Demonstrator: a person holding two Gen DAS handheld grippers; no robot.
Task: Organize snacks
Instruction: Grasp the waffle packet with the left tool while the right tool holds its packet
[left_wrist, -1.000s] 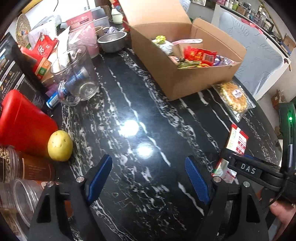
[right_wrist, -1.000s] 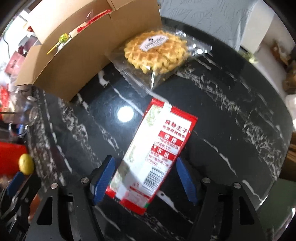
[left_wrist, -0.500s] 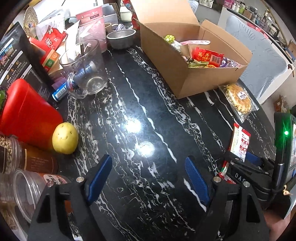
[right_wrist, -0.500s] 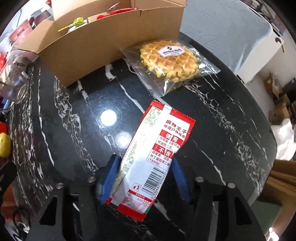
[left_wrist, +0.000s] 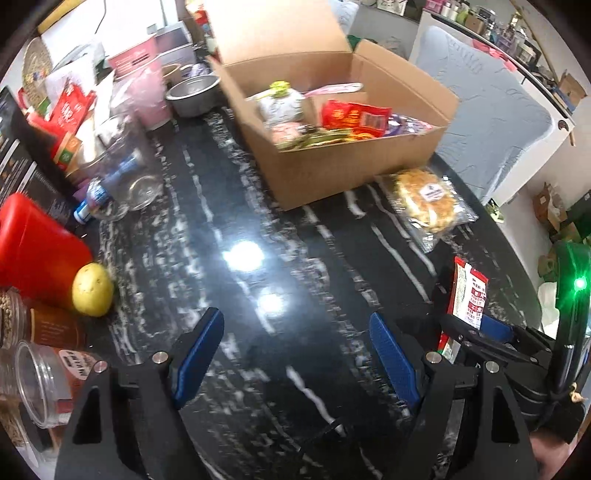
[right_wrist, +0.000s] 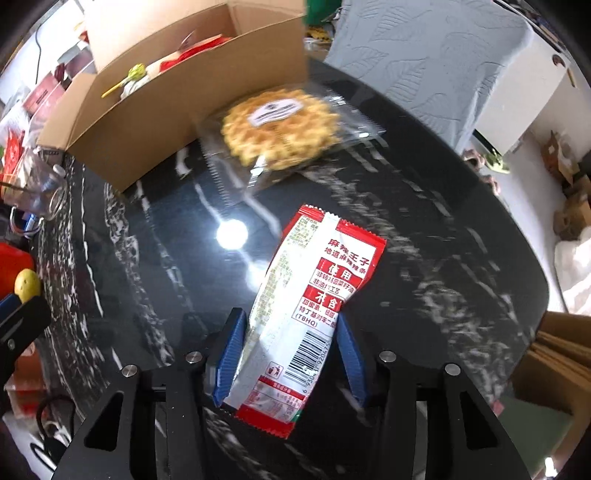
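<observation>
A red and white snack packet (right_wrist: 314, 306) sits between the blue pads of my right gripper (right_wrist: 289, 319). The jaws are closing and the pads press its long edges, bending it slightly. In the left wrist view the same packet (left_wrist: 469, 295) stands tilted up off the black marble table (left_wrist: 258, 192), held by the right gripper (left_wrist: 476, 328). My left gripper (left_wrist: 295, 319) hangs open over bare table with nothing between its fingers. A wrapped round waffle (right_wrist: 280, 129) lies against the open cardboard box (right_wrist: 155, 110), which holds several snacks (left_wrist: 354, 114).
Along the left side stand a red container (left_wrist: 33, 251), a yellow fruit (left_wrist: 92, 293), jars (left_wrist: 40, 376), a glass jug (left_wrist: 122, 173) and a steel bowl (left_wrist: 194, 94). A grey-covered chair (left_wrist: 491, 122) stands beyond the table's far right edge.
The right jaws have narrowed onto the packet and raised it off the table. Both views have shifted toward the box, which looks larger now.
</observation>
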